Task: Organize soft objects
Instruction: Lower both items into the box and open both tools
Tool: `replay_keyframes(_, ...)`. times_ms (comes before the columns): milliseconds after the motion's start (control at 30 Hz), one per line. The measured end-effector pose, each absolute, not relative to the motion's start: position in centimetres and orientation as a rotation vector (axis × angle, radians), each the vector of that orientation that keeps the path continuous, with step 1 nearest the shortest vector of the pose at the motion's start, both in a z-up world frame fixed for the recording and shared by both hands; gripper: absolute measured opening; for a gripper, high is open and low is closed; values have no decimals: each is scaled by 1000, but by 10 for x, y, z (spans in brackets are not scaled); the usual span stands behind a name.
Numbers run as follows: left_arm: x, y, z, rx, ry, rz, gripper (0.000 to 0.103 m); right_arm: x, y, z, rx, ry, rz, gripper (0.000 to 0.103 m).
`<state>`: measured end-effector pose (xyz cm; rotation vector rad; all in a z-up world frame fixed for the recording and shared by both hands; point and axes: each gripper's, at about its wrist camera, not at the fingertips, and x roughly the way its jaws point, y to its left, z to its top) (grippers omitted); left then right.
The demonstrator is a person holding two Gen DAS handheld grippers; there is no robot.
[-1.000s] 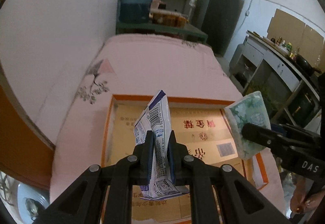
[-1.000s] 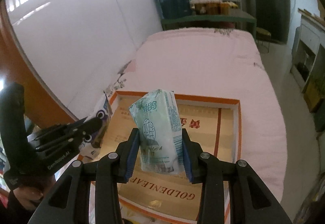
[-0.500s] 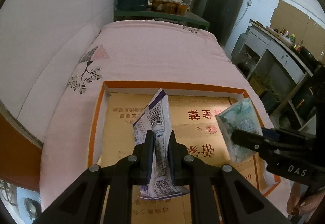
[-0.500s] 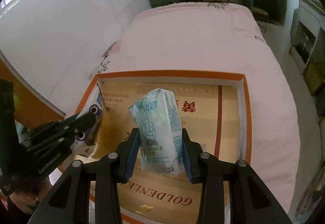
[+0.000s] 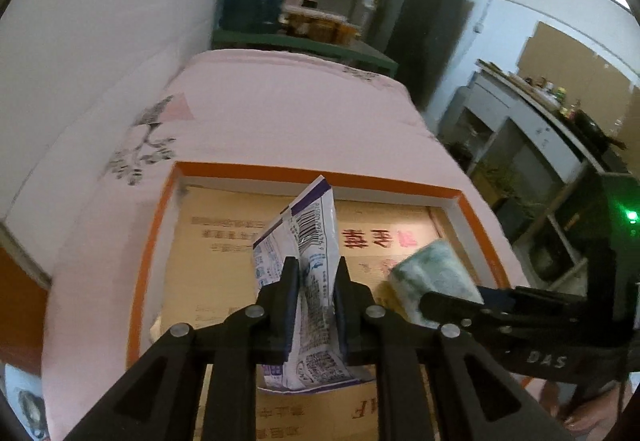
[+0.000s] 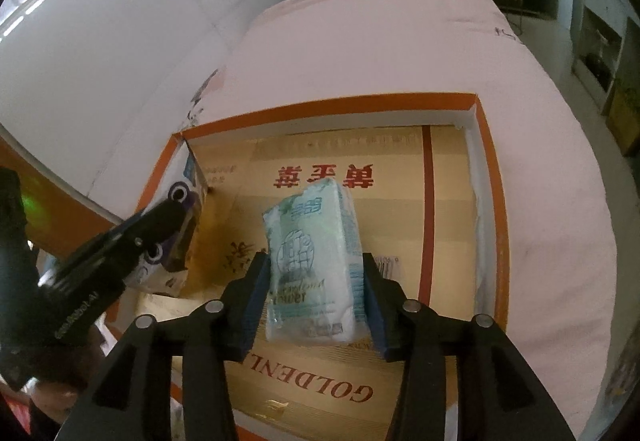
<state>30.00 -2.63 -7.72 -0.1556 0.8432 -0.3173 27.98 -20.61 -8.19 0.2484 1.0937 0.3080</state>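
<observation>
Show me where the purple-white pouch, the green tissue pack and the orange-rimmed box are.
purple-white pouch (image 5: 316, 237), left wrist view, on the barcode panel above the fingers.
green tissue pack (image 6: 312, 253), right wrist view, on its printed front face.
orange-rimmed box (image 6: 340, 106), right wrist view, on the far orange rim.

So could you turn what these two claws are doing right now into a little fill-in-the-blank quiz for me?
1. The left claw is shut on a white and ____ packet with a barcode.
2. The right claw grips a pale ____ tissue pack.
3. Both hang above a shallow box with an ____ rim.
4. The box sits on a ____ bedcover.

Missing words: purple; green; orange; pink
</observation>
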Motion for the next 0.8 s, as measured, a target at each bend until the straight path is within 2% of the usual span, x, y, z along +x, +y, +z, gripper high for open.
replay_keyframes(67, 302, -28, -79, -151, 872, -336, 41, 278, -205, -83, 240, 1090, 302, 56)
replay_keyframes(167, 298, -28, -75, -151, 838, -328, 58, 275, -204, -82, 230, 1087, 298, 62)
replay_keyframes(433, 281, -22, -51, -157, 724, -318, 64, 263, -204, -67, 208, 1046, 283, 65)
replay_keyframes(667, 263, -20, -33, -166, 731, -373, 64, 246, -208, -41, 219, 993, 268, 65)
replay_keyframes(800, 237, -24, -16, -117, 659, -350, 64, 226, -209, -17, 228, 939, 277, 65)
